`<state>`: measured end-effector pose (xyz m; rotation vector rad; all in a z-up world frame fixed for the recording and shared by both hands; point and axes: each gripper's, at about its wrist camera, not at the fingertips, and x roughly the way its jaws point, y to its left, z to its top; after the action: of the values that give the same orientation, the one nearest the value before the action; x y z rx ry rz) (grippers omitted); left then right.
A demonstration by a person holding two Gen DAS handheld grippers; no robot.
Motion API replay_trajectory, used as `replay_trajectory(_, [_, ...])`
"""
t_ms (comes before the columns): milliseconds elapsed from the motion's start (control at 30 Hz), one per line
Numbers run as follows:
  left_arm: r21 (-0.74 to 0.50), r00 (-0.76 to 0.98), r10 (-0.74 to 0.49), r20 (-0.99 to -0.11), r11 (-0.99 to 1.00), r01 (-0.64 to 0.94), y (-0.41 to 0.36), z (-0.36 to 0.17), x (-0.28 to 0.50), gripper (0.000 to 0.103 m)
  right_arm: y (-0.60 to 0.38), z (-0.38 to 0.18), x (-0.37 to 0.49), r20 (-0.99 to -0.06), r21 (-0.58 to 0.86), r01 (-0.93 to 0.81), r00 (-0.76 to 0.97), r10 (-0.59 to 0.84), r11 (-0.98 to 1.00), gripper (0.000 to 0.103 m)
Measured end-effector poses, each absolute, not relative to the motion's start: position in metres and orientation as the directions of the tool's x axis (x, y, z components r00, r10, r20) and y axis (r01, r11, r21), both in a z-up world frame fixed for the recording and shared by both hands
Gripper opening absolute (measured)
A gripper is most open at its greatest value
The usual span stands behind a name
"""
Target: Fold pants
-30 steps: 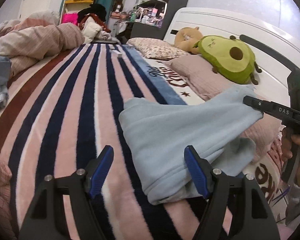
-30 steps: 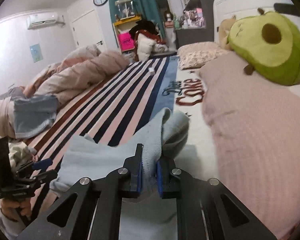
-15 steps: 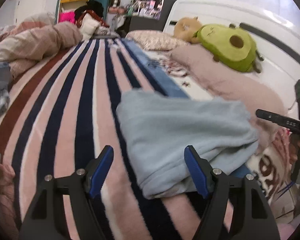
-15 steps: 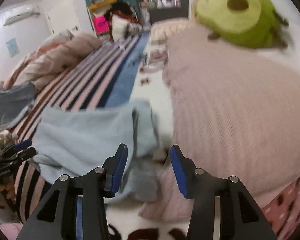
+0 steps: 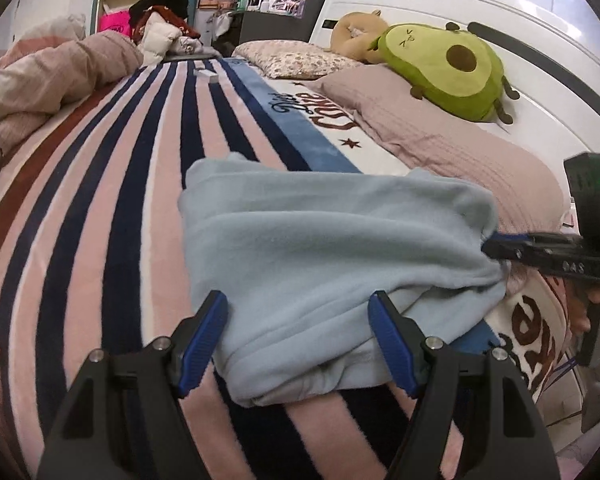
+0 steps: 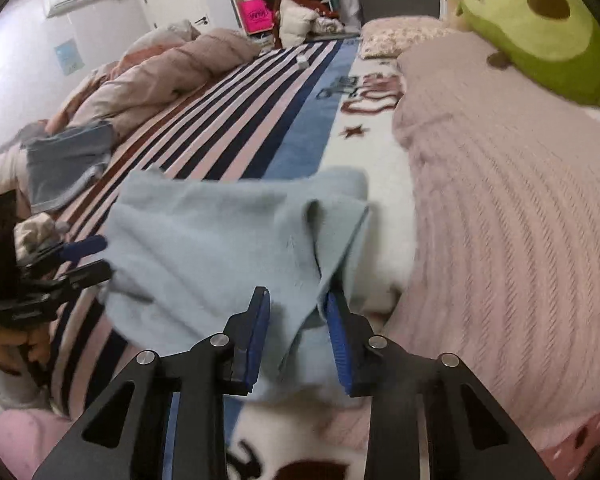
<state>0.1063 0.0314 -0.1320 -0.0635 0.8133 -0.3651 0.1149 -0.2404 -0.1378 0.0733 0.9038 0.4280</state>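
Observation:
Light blue fleece pants (image 5: 320, 248) lie folded on the striped blanket (image 5: 100, 200) of a bed. My left gripper (image 5: 298, 298) is open and straddles their near edge, its pads clear of the cloth. At the right end of the pants (image 6: 220, 248), my right gripper (image 6: 298, 294) points down over a raised fold. Its jaws are closing with that fold loose between them. From the left wrist, the right gripper (image 5: 496, 246) shows at the pants' right edge. In the right wrist view, the left gripper (image 6: 96, 260) sits at their left edge.
A pink knitted pillow (image 6: 520, 200) lies right beside the pants, with an avocado plush (image 5: 448, 68) behind it against the white headboard (image 5: 540, 40). A rumpled pink duvet (image 5: 60, 68) and a grey-blue garment (image 6: 64, 160) occupy the bed's far left.
The right gripper let go of the lifted fold, and the pants dropped flat. It then sank over the fold with narrower jaws. The left gripper crept slightly forward.

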Motion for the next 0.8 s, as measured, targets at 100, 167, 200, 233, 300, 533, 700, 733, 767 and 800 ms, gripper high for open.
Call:
replay_trajectory(100, [-0.193,0.628,-0.34,-0.7,0.937,0.293,0.031,-0.134,0.104,0.069,-0.239,-0.144,0.108,-0.764,0.265,-0.321,0.505,0.401,0.909,0.027])
replay_trajectory(167, [-0.17,0.627,-0.324,-0.708,0.94,0.295,0.03,-0.137,0.102,0.069,-0.241,-0.146,0.103,-0.768,0.255,-0.306,0.512,0.385,0.917,0.027])
replay_trajectory(200, [-0.163,0.626,-0.319,-0.712,0.942,0.295,0.03,-0.138,0.101,0.069,-0.241,-0.146,0.101,-0.765,0.249,-0.306,0.52,0.38,0.919,0.027])
replay_trajectory(233, [-0.156,0.624,-0.312,-0.716,0.943,0.293,0.03,-0.14,0.101,0.069,-0.242,-0.146,0.101,-0.763,0.239,-0.306,0.528,0.373,0.921,0.024])
replay_trajectory(300, [-0.154,0.621,-0.308,-0.721,0.944,0.291,0.031,-0.141,0.099,0.069,-0.241,-0.145,0.104,-0.763,0.176,-0.293,0.562,0.318,0.94,0.009])
replay_trajectory(533, [-0.217,0.658,-0.309,-0.687,0.951,0.22,0.067,-0.121,0.097,0.07,-0.256,-0.117,0.116,-0.725,0.076,-0.218,0.658,0.204,0.973,0.012])
replay_trajectory(700, [-0.221,0.683,-0.276,-0.676,0.961,0.169,0.079,-0.113,0.108,0.07,-0.256,-0.093,0.117,-0.65,0.186,-0.313,0.672,0.355,0.932,0.035])
replay_trajectory(733, [-0.225,0.682,-0.277,-0.677,0.96,0.167,0.079,-0.114,0.11,0.07,-0.248,-0.092,0.118,-0.64,0.195,-0.357,0.66,0.394,0.914,0.035])
replay_trajectory(767, [-0.231,0.68,-0.281,-0.677,0.959,0.167,0.077,-0.115,0.113,0.07,-0.24,-0.092,0.118,-0.635,0.202,-0.393,0.645,0.426,0.897,0.035])
replay_trajectory(800, [-0.235,0.677,-0.286,-0.678,0.957,0.169,0.075,-0.116,0.114,0.07,-0.231,-0.093,0.118,-0.633,0.209,-0.426,0.628,0.454,0.88,0.035])
